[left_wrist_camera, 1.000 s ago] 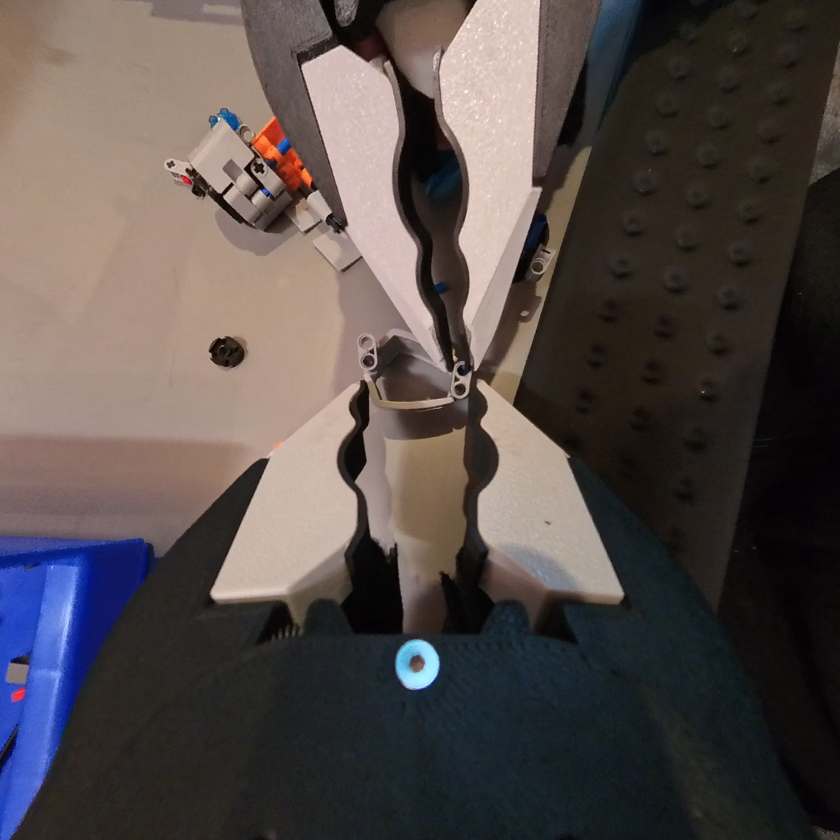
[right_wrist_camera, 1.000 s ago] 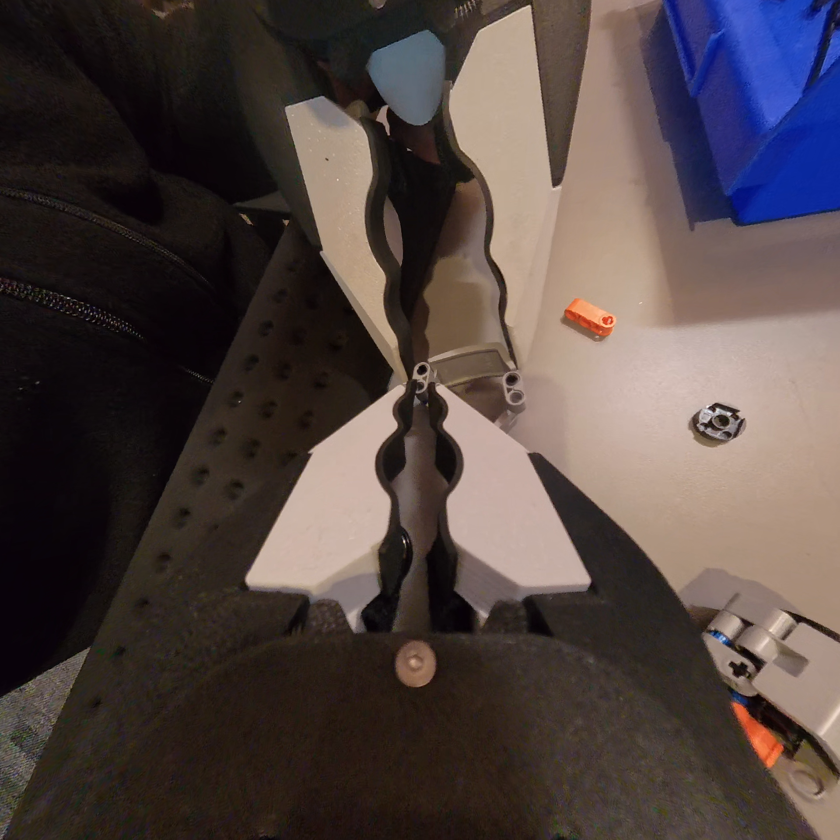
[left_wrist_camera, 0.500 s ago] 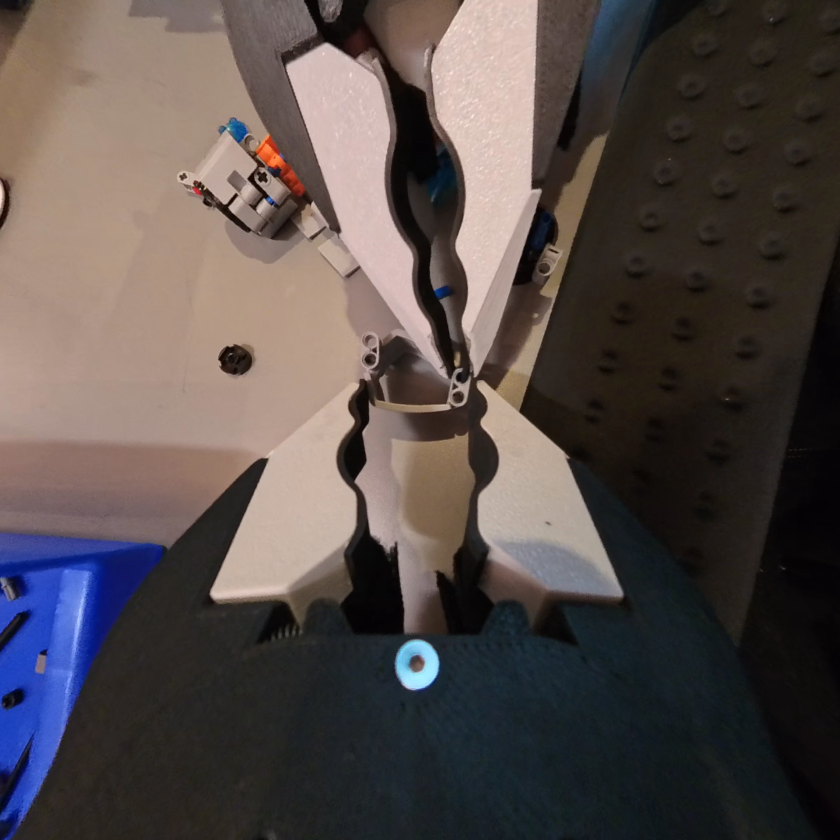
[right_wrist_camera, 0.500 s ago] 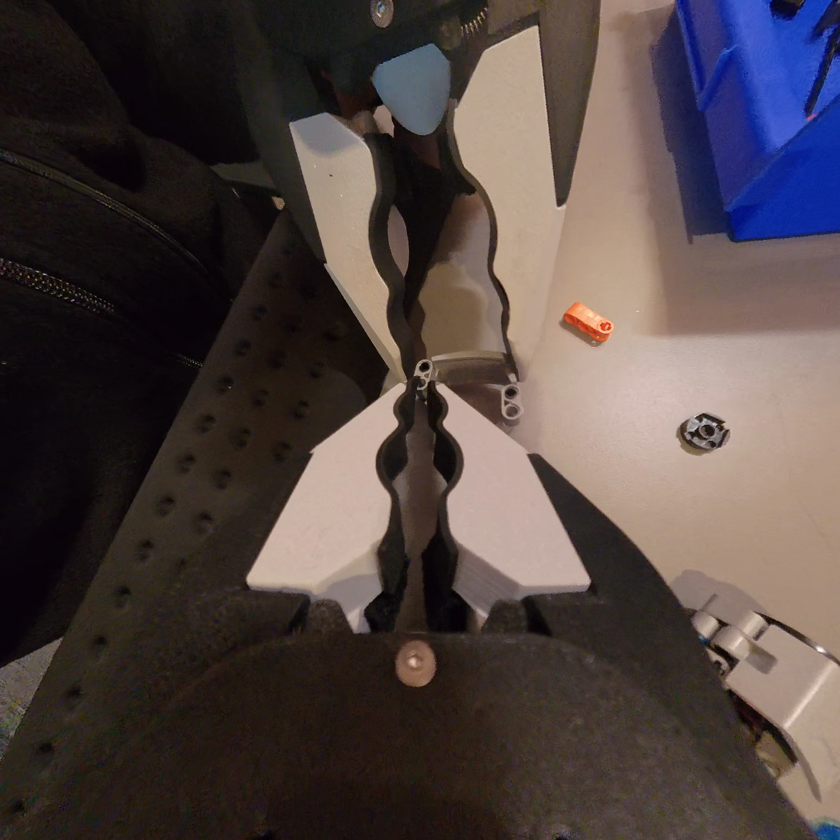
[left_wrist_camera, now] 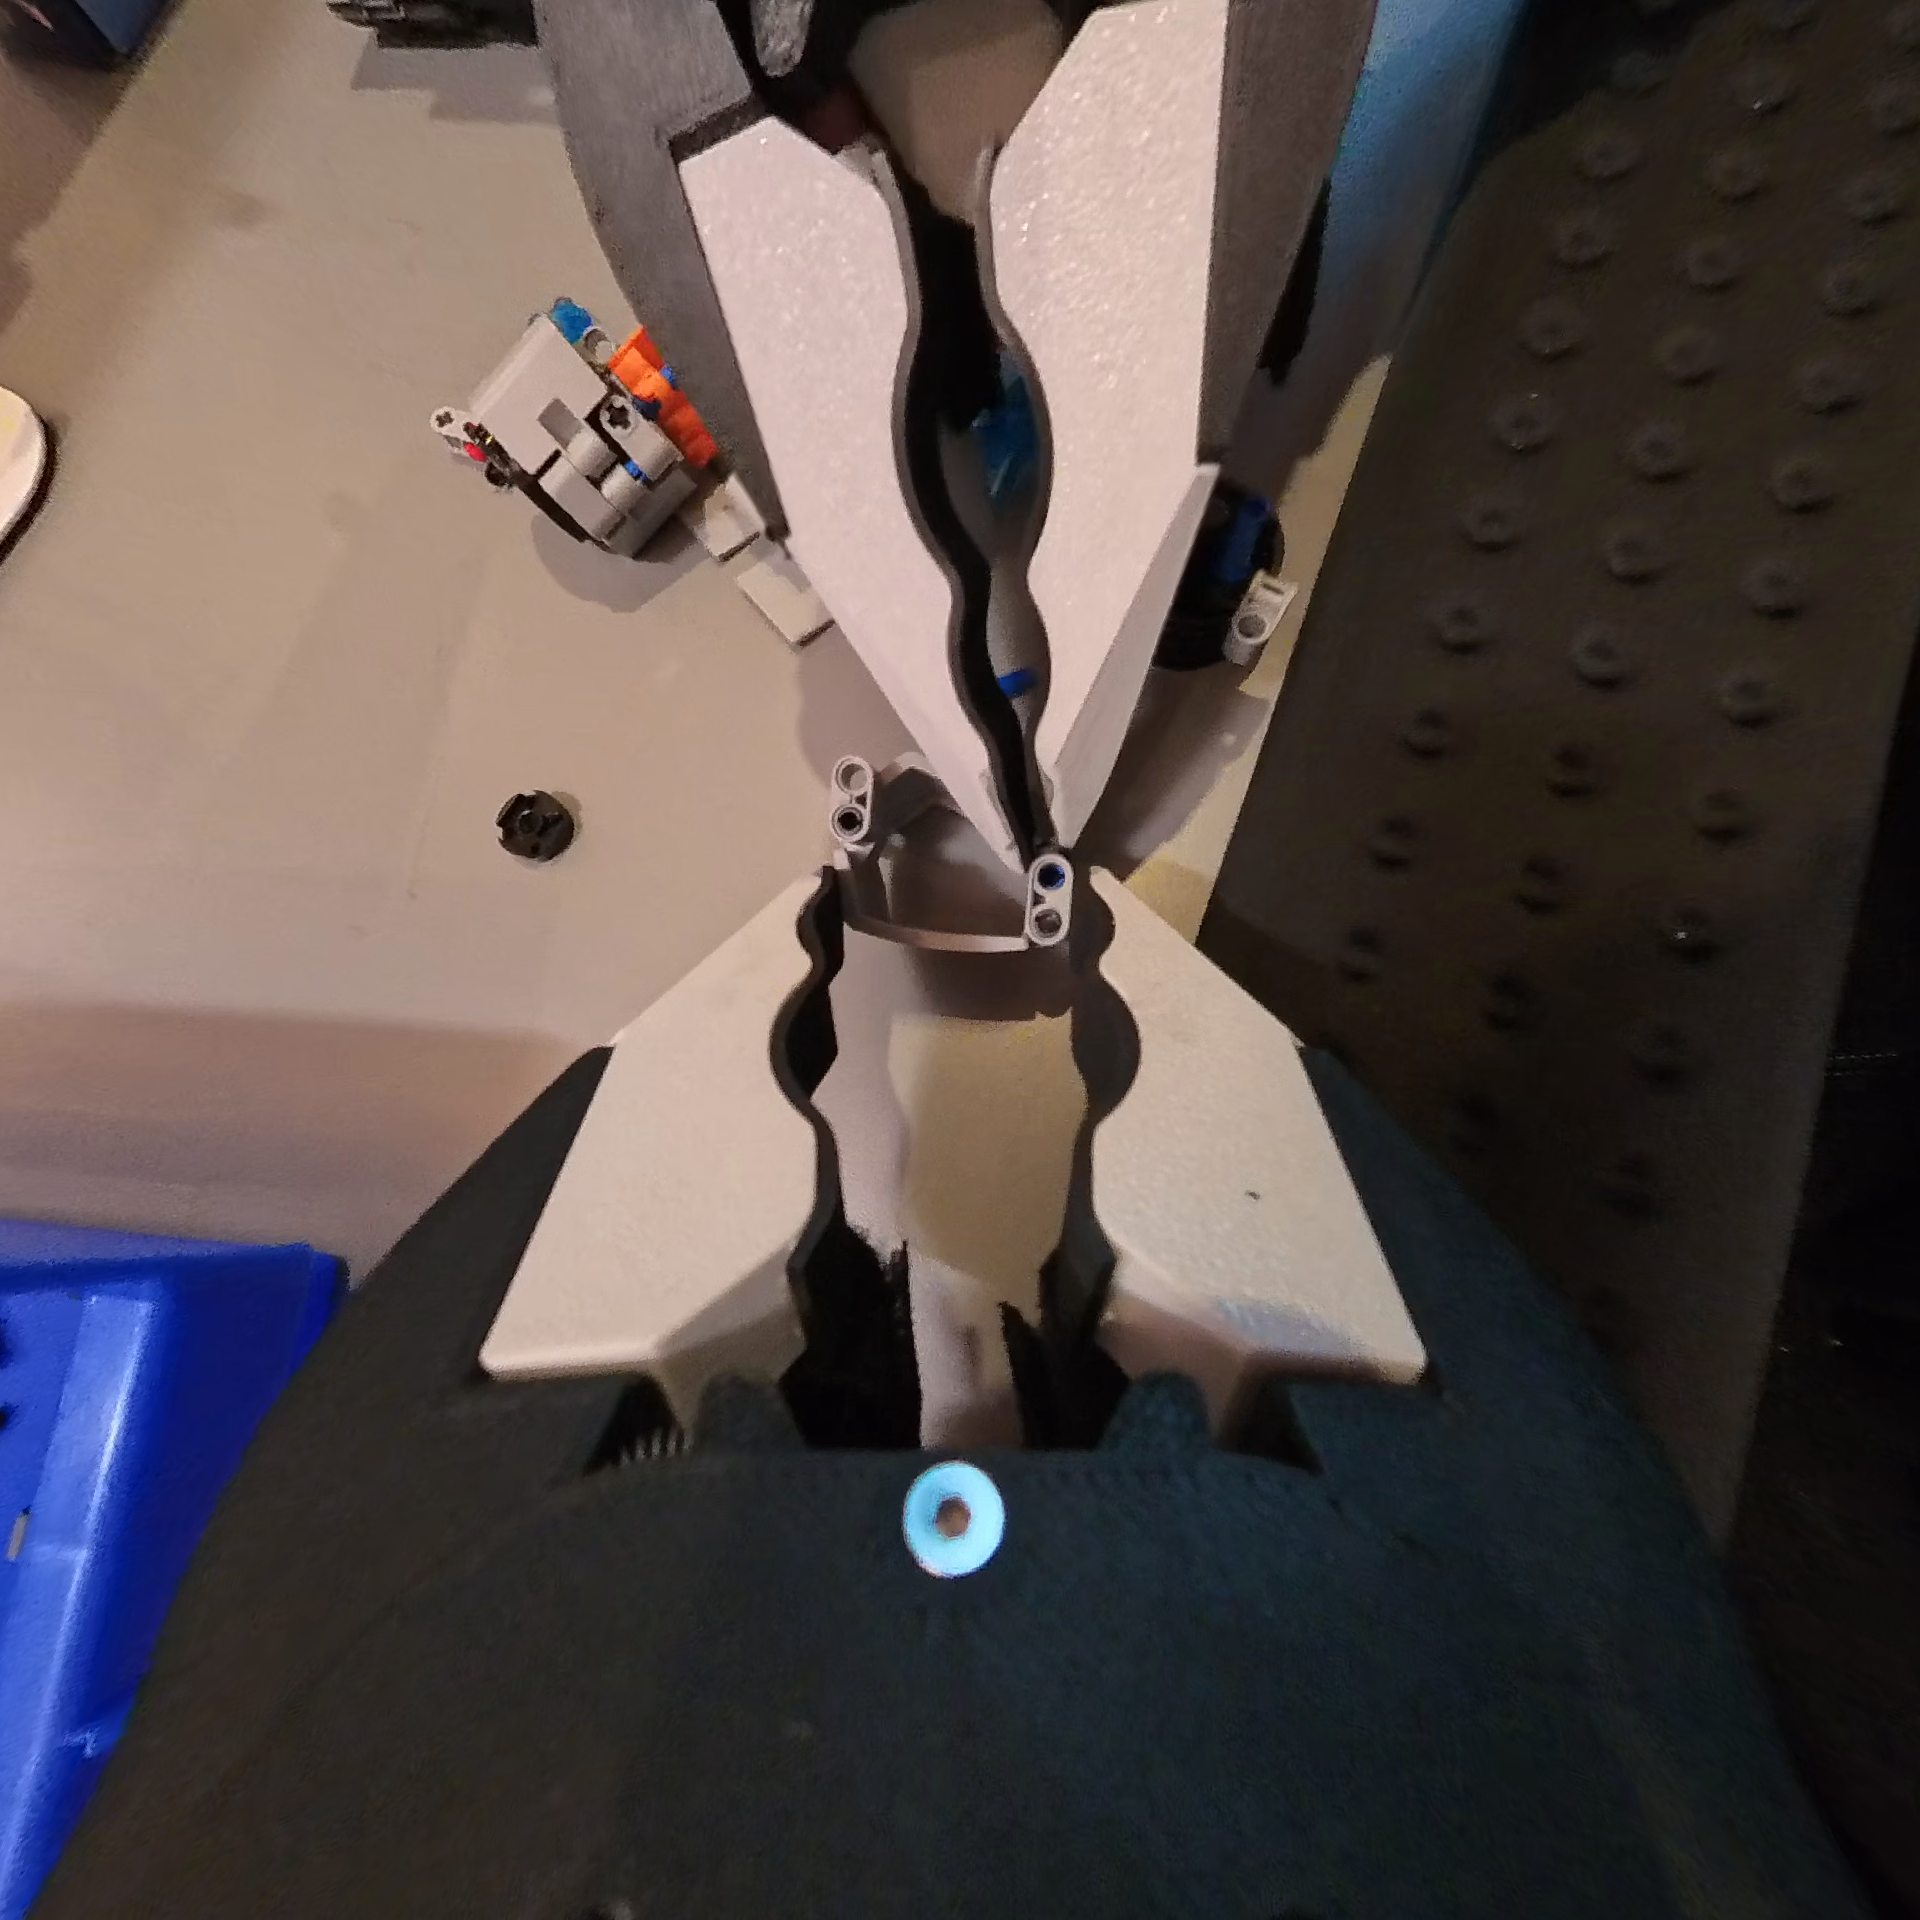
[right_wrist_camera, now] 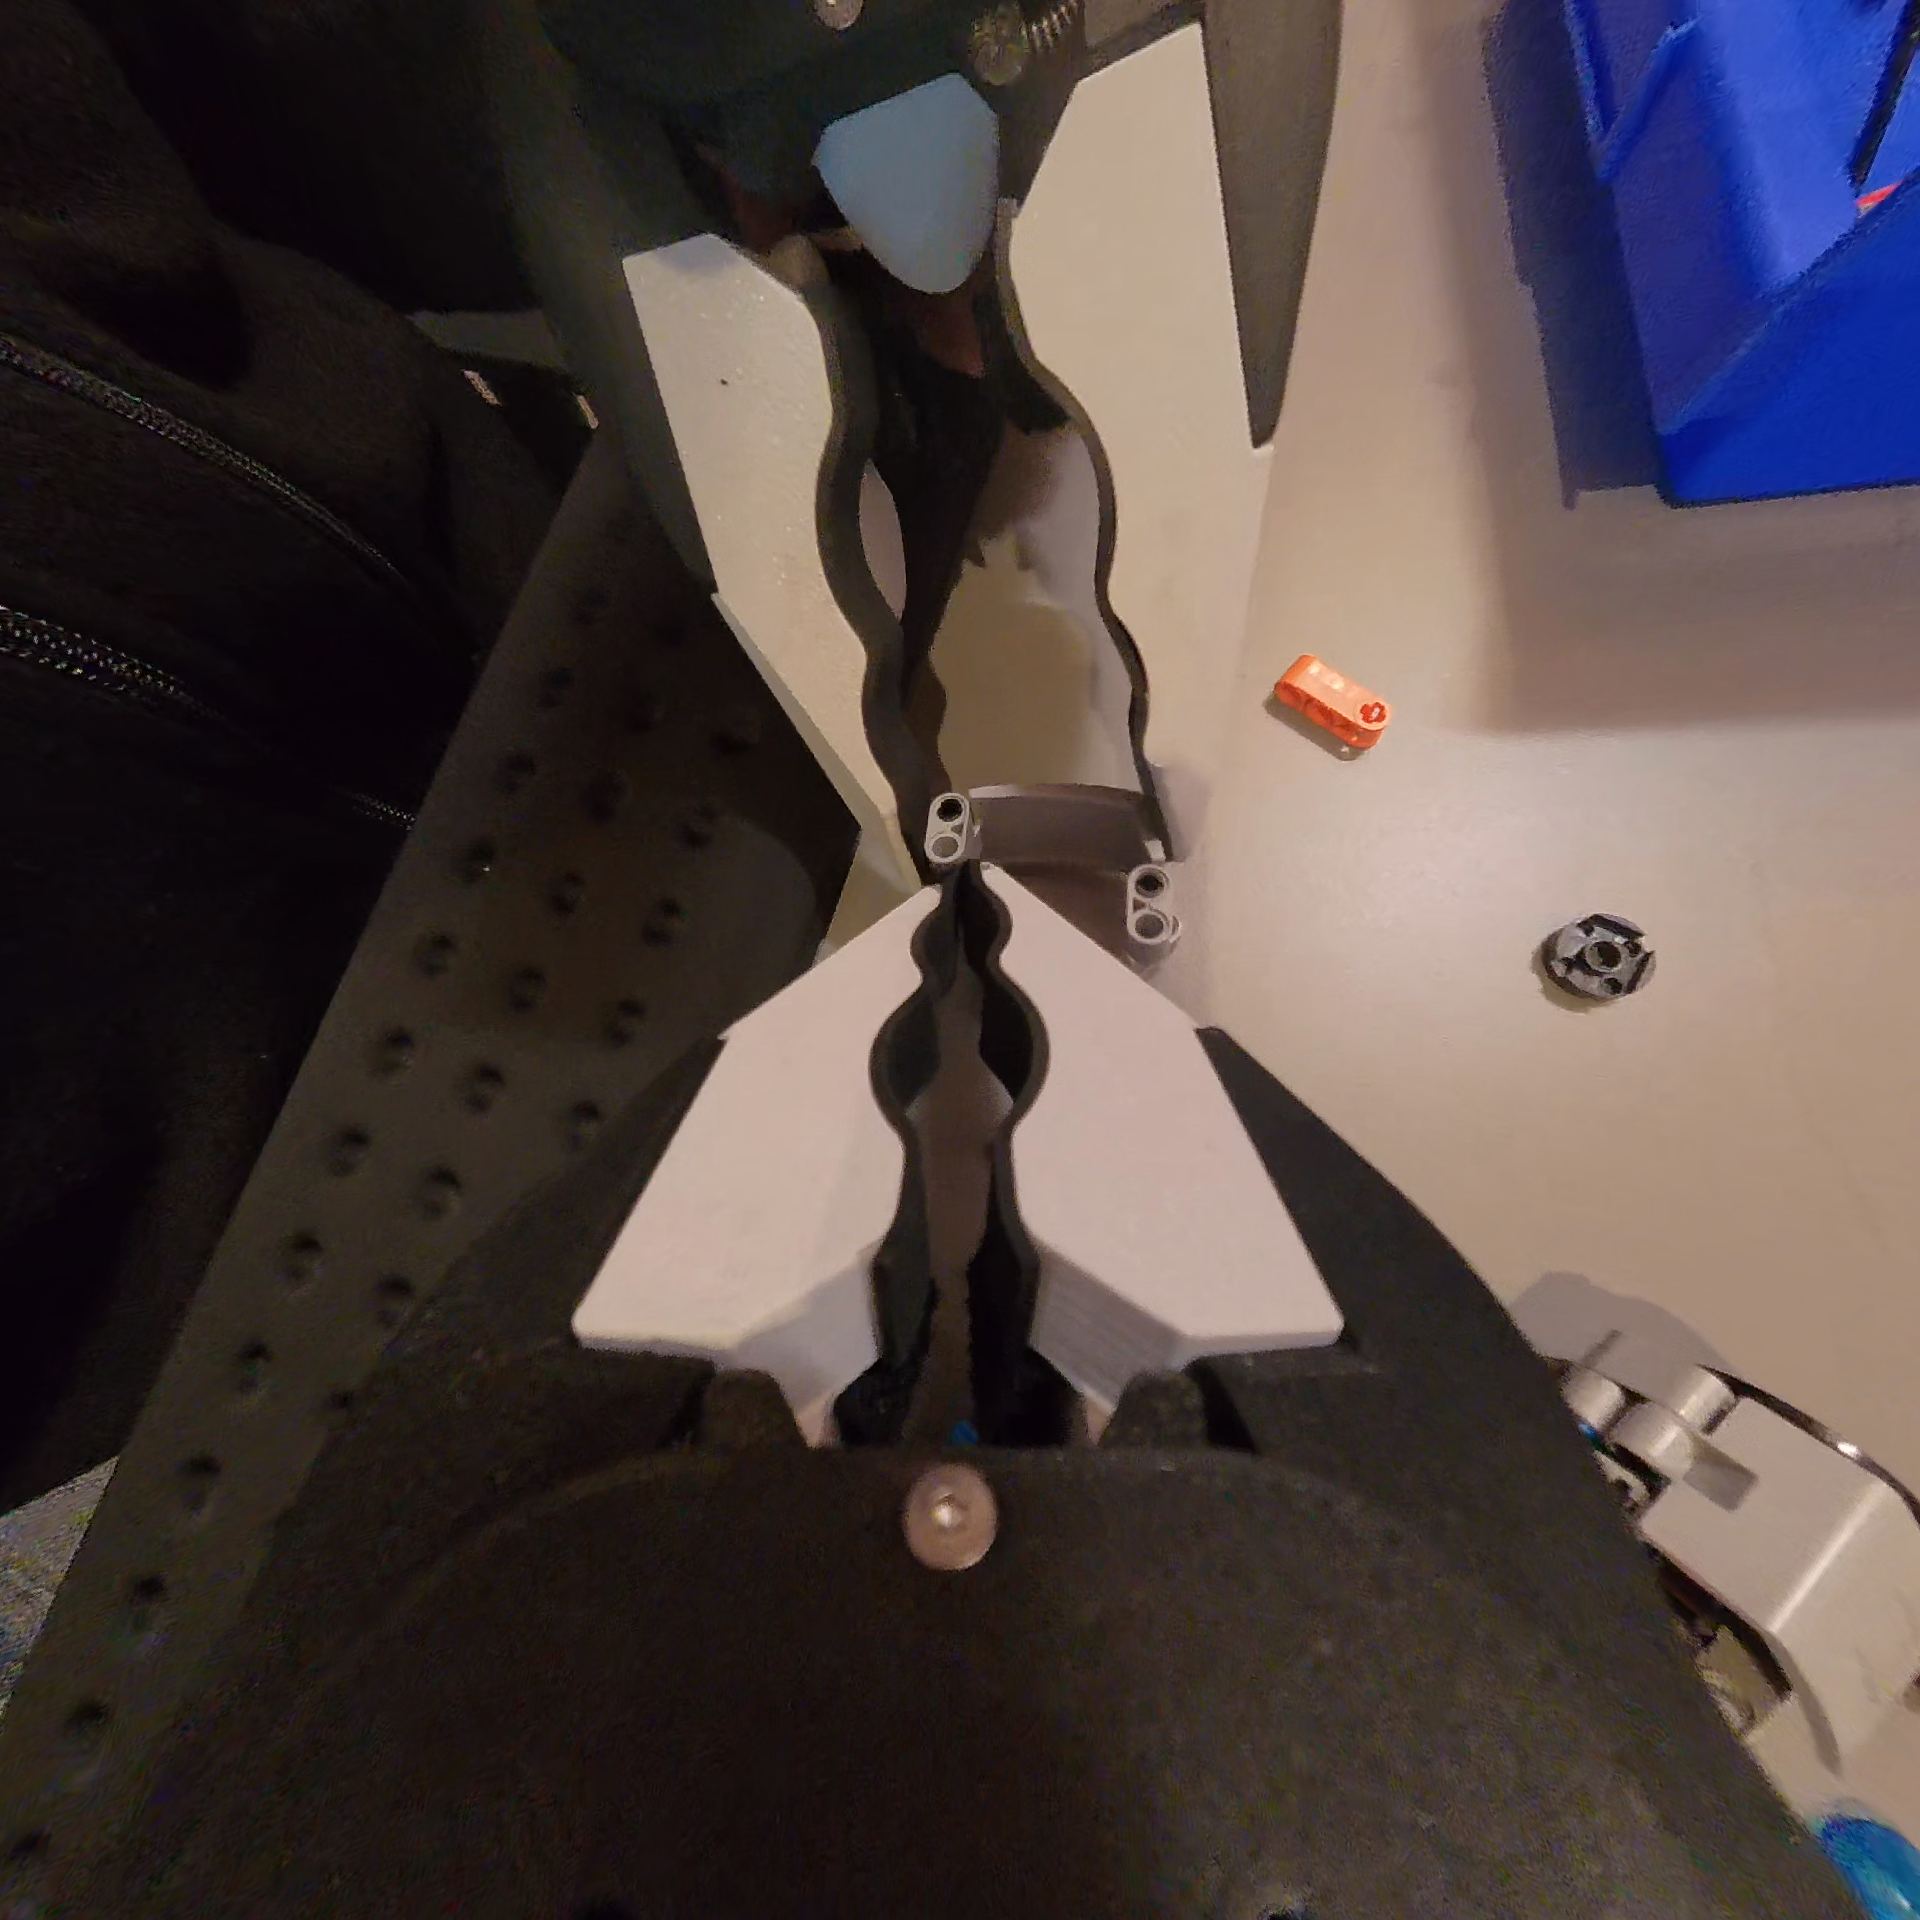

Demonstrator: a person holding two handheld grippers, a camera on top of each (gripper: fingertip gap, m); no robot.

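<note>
A curved grey panel with a two-hole connector at each end shows in the left wrist view [left_wrist_camera: 935, 930] and the right wrist view [right_wrist_camera: 1049, 821], held above the beige table. My left gripper [left_wrist_camera: 956, 904] spans the panel's width, a fingertip against each end. My right gripper [right_wrist_camera: 961, 883] comes in from the opposite side, its tips closed on one connector end [right_wrist_camera: 951, 831]. That connector [left_wrist_camera: 1047, 899] shows blue in its upper hole. The other connector [left_wrist_camera: 852, 800] sticks out free.
On the table [left_wrist_camera: 260, 675] lie a grey and orange brick assembly [left_wrist_camera: 592, 447], a black round piece [left_wrist_camera: 535, 824] and a small orange connector [right_wrist_camera: 1333, 715]. A blue bin [left_wrist_camera: 104, 1507] stands near. A black studded mat [left_wrist_camera: 1610, 623] runs along the table's edge, with a black zipped bag [right_wrist_camera: 156, 520] beyond it.
Both grippers stay on the panel and have drifted slightly over the table. The held connector's upper hole now shows blue.
</note>
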